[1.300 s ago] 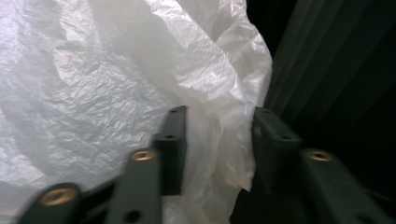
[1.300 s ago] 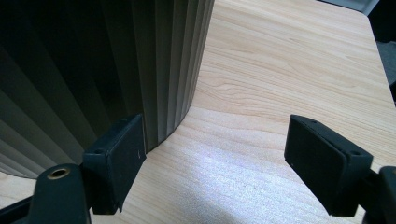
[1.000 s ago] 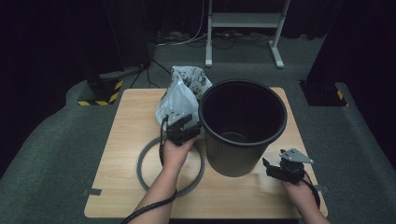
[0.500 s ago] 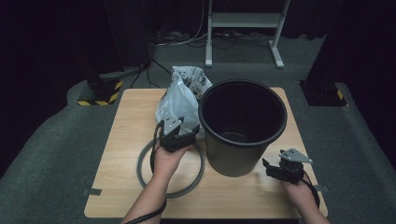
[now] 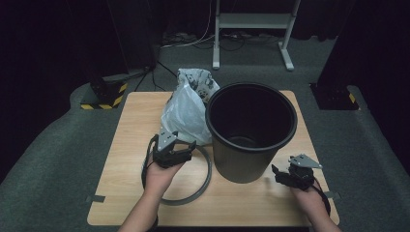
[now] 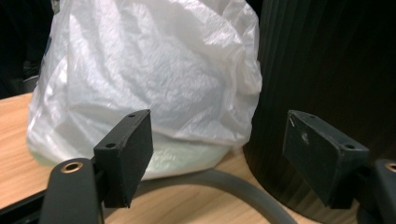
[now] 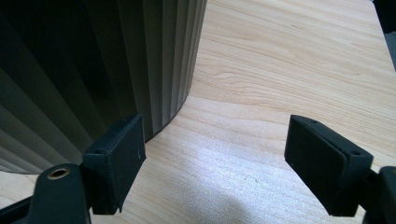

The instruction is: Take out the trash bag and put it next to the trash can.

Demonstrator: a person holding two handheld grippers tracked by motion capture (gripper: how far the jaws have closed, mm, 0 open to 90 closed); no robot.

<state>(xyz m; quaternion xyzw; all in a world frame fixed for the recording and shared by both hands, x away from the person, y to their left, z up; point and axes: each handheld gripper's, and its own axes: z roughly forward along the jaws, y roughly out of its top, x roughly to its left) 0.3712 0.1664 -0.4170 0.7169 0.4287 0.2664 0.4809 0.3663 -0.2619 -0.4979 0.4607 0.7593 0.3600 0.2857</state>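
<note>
my left gripper jaws spread wide, have just been opening, nothing between pads; white plastic bag just ahead, apart from pads. grey ring lies flat on tabletop beneath, curving past bag base toward black bin. my right gripper jaws spread wide, holding nothing, low over bare wood; left pad just beside ribbed bin wall, contact unclear. bag leans against bin's left side, mid-tabletop.

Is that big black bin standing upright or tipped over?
Upright: the black bin stands on its base on the wooden table, its round mouth facing up.
</note>
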